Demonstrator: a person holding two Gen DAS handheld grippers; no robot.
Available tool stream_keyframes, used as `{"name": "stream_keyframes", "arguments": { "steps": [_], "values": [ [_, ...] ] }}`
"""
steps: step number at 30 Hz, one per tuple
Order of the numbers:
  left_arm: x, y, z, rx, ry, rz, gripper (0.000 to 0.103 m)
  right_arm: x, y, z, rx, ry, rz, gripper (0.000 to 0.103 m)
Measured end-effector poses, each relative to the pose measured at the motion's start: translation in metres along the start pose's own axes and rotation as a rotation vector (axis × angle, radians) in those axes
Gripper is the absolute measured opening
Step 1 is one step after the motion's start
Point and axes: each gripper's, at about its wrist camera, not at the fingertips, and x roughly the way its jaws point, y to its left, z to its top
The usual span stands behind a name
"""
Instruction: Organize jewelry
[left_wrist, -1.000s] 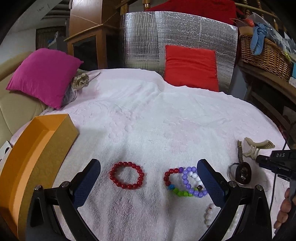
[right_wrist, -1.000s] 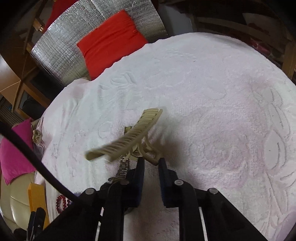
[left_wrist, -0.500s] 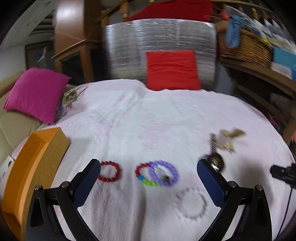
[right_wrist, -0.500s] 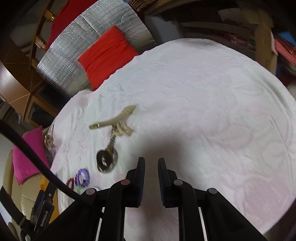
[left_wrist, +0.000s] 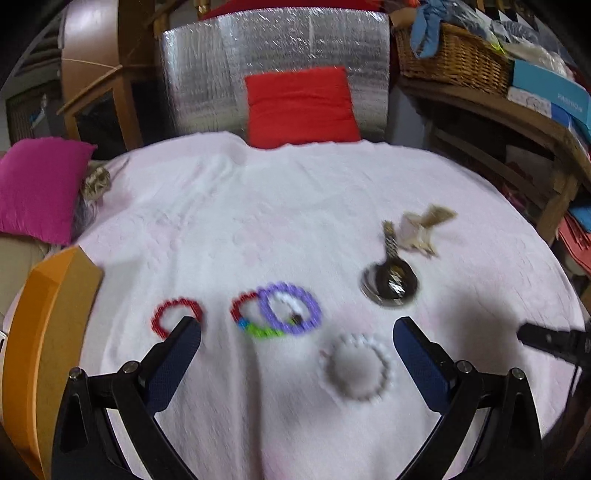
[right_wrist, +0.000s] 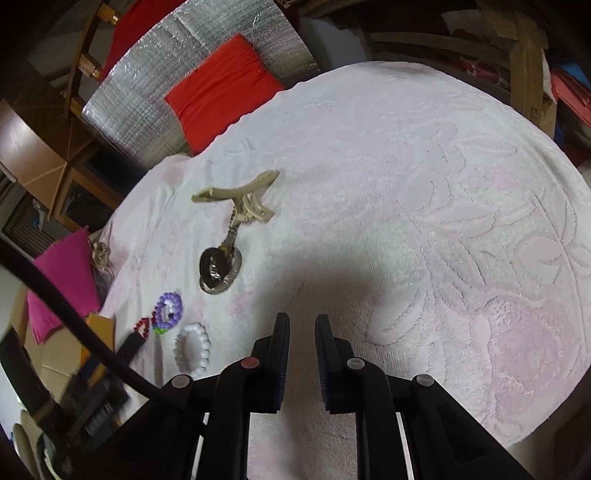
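Several bead bracelets lie on the white cloth: a red one (left_wrist: 176, 316), a multicoloured one (left_wrist: 255, 322) overlapped by a purple one (left_wrist: 290, 312), and a white one (left_wrist: 355, 366). A watch (left_wrist: 390, 281) and a beige hair claw (left_wrist: 423, 229) lie to the right. My left gripper (left_wrist: 297, 349) is open and empty, held above the bracelets. My right gripper (right_wrist: 302, 334) is nearly closed and empty, back from the hair claw (right_wrist: 242, 199) and watch (right_wrist: 220, 268). The white bracelet (right_wrist: 192, 349) and purple bracelet (right_wrist: 169, 311) show at its left.
An orange box (left_wrist: 40, 325) stands at the left edge of the cloth. A pink cushion (left_wrist: 37, 184), a red cushion (left_wrist: 299, 107) on a silver panel, and a wicker basket (left_wrist: 450, 55) on a shelf ring the surface.
My right gripper let go of the hair claw and pulled back from it. My left gripper rose and drew back, bringing the white bracelet, watch and claw into view.
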Motion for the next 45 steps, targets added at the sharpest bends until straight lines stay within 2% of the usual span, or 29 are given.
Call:
{"name": "stream_keyframes", "arguments": {
  "steps": [2,6,11,15,20,22,25,28,33,39,40,41,42,43,44,45],
  "values": [
    [0.005,0.006,-0.002,-0.012,-0.006,-0.010,0.103,0.002,0.000,-0.001,-0.005,-0.001,-0.017,0.016],
    [0.016,0.017,-0.001,-0.050,0.054,-0.070,0.103,0.006,0.004,-0.001,-0.001,-0.011,-0.033,0.016],
    [0.009,0.033,0.004,-0.089,0.038,-0.085,0.103,0.011,0.020,-0.003,-0.028,-0.015,-0.051,0.016],
    [0.005,0.046,0.002,-0.100,0.041,-0.064,0.103,0.014,0.031,0.001,-0.047,-0.026,-0.038,0.016],
    [-0.001,0.065,-0.005,-0.120,0.061,-0.077,0.103,0.028,0.025,0.017,-0.023,-0.025,0.026,0.016],
    [0.000,0.070,-0.011,-0.116,0.081,-0.089,0.103,0.040,0.023,0.025,-0.008,0.007,0.031,0.016],
    [0.005,0.073,-0.017,-0.098,0.108,-0.098,0.103,0.054,0.020,0.038,0.022,0.060,0.102,0.016],
    [0.013,0.071,-0.018,-0.087,0.128,-0.124,0.103,0.067,0.010,0.047,0.084,0.110,0.144,0.016],
    [0.029,0.061,-0.016,-0.046,0.172,-0.149,0.103,0.072,0.002,0.051,0.135,0.128,0.187,0.016],
    [0.028,0.053,-0.021,-0.043,0.177,-0.150,0.103,0.081,0.013,0.060,0.131,0.141,0.254,0.017],
    [0.027,0.048,-0.023,-0.035,0.183,-0.159,0.103,0.084,0.014,0.064,0.132,0.144,0.251,0.020],
    [0.027,0.041,-0.025,-0.018,0.190,-0.177,0.103,0.088,0.014,0.068,0.136,0.143,0.245,0.030],
    [0.026,0.036,-0.026,-0.003,0.192,-0.189,0.103,0.091,0.015,0.074,0.140,0.132,0.243,0.048],
    [0.024,0.029,-0.027,0.022,0.188,-0.200,0.103,0.091,0.016,0.079,0.140,0.118,0.242,0.059],
    [0.024,0.024,-0.028,0.042,0.180,-0.203,0.103,0.092,0.017,0.084,0.135,0.100,0.235,0.075],
    [0.025,0.020,-0.028,0.051,0.177,-0.207,0.103,0.093,0.019,0.088,0.124,0.077,0.229,0.075]
  ]
}}
